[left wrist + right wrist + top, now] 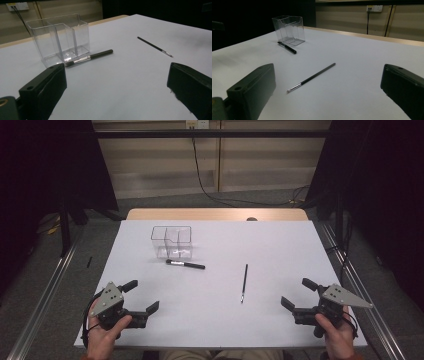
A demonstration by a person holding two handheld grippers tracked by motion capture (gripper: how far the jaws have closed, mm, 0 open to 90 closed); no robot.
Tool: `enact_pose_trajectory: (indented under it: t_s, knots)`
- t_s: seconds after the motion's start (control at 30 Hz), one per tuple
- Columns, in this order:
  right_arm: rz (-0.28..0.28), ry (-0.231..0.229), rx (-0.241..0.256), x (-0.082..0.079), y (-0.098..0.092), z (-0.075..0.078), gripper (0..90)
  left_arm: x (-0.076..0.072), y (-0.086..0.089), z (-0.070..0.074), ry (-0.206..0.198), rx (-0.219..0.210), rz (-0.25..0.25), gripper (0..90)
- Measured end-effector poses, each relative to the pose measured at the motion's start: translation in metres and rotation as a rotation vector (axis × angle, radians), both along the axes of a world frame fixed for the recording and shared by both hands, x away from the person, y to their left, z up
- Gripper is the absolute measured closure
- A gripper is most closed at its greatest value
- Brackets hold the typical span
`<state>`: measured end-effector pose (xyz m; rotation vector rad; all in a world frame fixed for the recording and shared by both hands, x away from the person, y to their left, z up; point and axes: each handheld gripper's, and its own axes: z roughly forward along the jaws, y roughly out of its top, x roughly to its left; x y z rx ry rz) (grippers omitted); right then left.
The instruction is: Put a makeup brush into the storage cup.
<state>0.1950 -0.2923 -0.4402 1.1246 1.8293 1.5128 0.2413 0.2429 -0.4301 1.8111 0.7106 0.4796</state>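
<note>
So far nothing is picked up: the left gripper and the right gripper both rest near the front edge of the white worktop, each with its fingers spread wide and holding nothing.

Nearest the right gripper lies the thin brush, its long axis running nearly straight away from the person, bristle tip toward the front edge; in the right gripper view it lies just ahead between the jaws.

Farther off, the thicker brush lies crosswise just in front of the clear organizer, bristle end to the left, handle to the right.

The organizer's compartments look empty, so by my reading both brushes are left to go in.
</note>
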Motion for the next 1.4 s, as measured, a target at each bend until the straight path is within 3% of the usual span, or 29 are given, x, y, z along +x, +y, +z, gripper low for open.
enact_pose_trajectory:
  t_s: [0.43,0.57,0.8,1.17,1.4]
  knots:
    - [0.009,0.000,-0.007,0.000,0.002,0.000,0.0,0.017,-0.016,0.006,0.000,0.015,-0.064,2.5]
    - [0.009,0.001,-0.006,0.000,0.002,0.000,0.0,0.025,-0.021,0.007,0.030,0.002,-0.075,2.5]
    - [0.013,-0.001,-0.007,0.000,0.002,0.000,0.0,0.032,-0.027,0.009,0.015,0.005,-0.089,2.4]
    - [0.022,0.000,-0.001,0.001,0.002,0.000,0.0,0.047,-0.033,0.014,-0.028,-0.019,-0.063,2.6]
    - [0.025,-0.001,-0.001,0.001,0.002,0.000,0.0,0.061,-0.038,0.017,-0.035,-0.020,-0.059,2.6]
